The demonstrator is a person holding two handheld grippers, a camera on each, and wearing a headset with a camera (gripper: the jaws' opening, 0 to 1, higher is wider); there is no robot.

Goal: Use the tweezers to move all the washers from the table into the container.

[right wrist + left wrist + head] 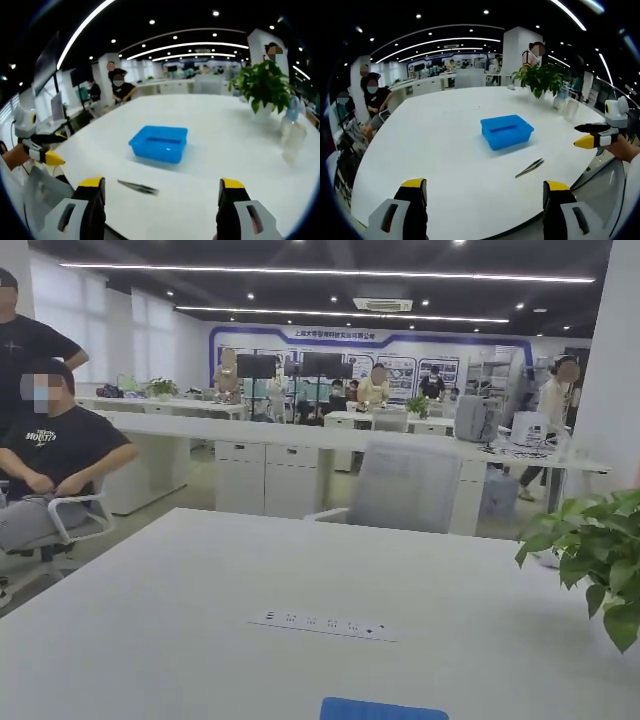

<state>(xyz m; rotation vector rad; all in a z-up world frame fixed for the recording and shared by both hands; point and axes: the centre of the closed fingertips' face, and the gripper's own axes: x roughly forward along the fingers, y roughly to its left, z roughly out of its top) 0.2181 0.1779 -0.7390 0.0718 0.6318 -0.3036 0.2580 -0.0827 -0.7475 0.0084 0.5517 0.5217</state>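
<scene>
Waiting: L gripper (484, 185) & R gripper (161, 182) both held at near edge of desk (435, 150), side by side, facing the work.
Jaws: both pairs spread wide, empty, touching nothing.
Tweezers (530, 167): flat on desk, on the person's side of container, near it but apart; approx btw the two grippers.
Container (507, 141): blue tray, open top, mid-desk. Inside not fully seen, so contents can't be told.
Washers: can't tell where they lie, too small/blurred to pick out on the white top.
Step (judged): very start. Tweezers not yet picked up, nothing moved.
Next needs: one gripper down onto tweezers, jaws across both legs approx mid-length so a squeeze shuts the tips.
Risk 1: tweezers thin & flat on a hard top. Jaws may scrape desk or skid them away, poss. off near edge.
Risk 2: grip skewed or too near tips — legs twist, tips won't meet, washers slip out.
Risk 3: washers low-contrast on white. A poor pinch could flick one off desk or short of container.
Risk 4: plant (540, 77) & bottles (292, 135) sit well apart from tweezers — low snag risk unless an arm swings wide.
</scene>
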